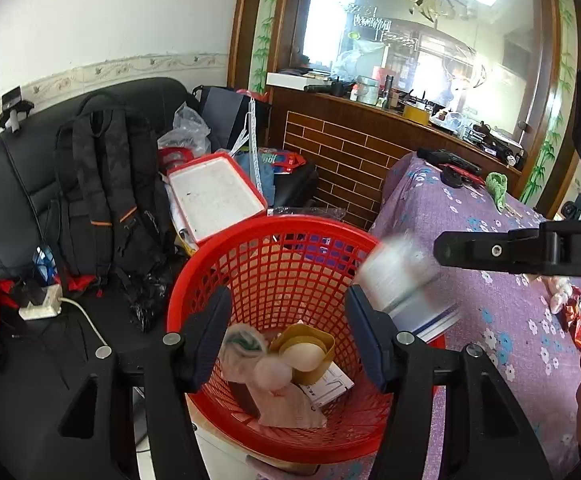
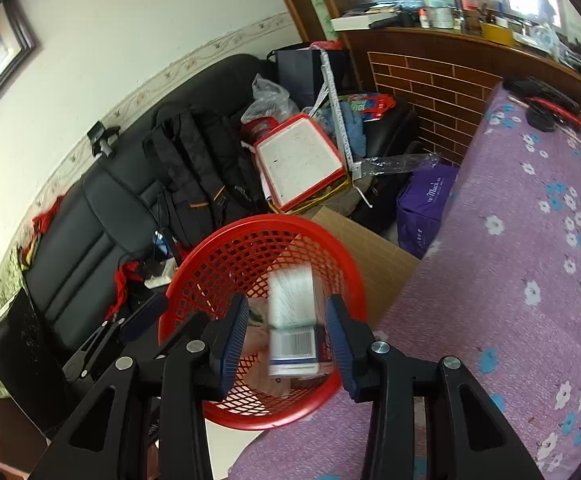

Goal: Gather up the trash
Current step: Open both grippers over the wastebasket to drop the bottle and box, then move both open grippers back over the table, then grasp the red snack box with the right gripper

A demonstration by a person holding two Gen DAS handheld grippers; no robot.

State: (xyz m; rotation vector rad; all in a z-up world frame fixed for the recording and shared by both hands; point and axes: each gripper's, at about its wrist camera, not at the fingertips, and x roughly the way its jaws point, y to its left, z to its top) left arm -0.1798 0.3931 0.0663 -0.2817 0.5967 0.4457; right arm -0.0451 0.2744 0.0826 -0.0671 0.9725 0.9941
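left and right wrist views over a red mesh basket [image 1: 274, 264], which stands beside a table draped in a purple flowered cloth [image 1: 470, 220]. the left gripper [image 1: 286, 332] hangs above the basket mouth with its jaws spread apart and nothing between them. the right gripper [image 2: 286, 340] is likewise over the basket, jaws parted; a small white box [image 2: 294, 320], smeared by motion blur, lies in the gap between the blue pads [image 2: 234, 336], apart from both, and in the left view the same box [image 1: 398, 276] appears at the basket's right rim just beneath the right gripper's black finger. on the basket floor: a tan cup [image 1: 304, 354] lying on its side, crumpled pinkish paper [image 1: 278, 384] and a white printed card [image 1: 330, 386]. behind the basket, a black sofa [image 1: 6, 184] carries a black backpack [image 1: 102, 200] and a red-rimmed white tray [image 1: 214, 196]. a cardboard box [image 2: 374, 264] and a purple bag [image 2: 426, 204] sit between basket and table in the right view.
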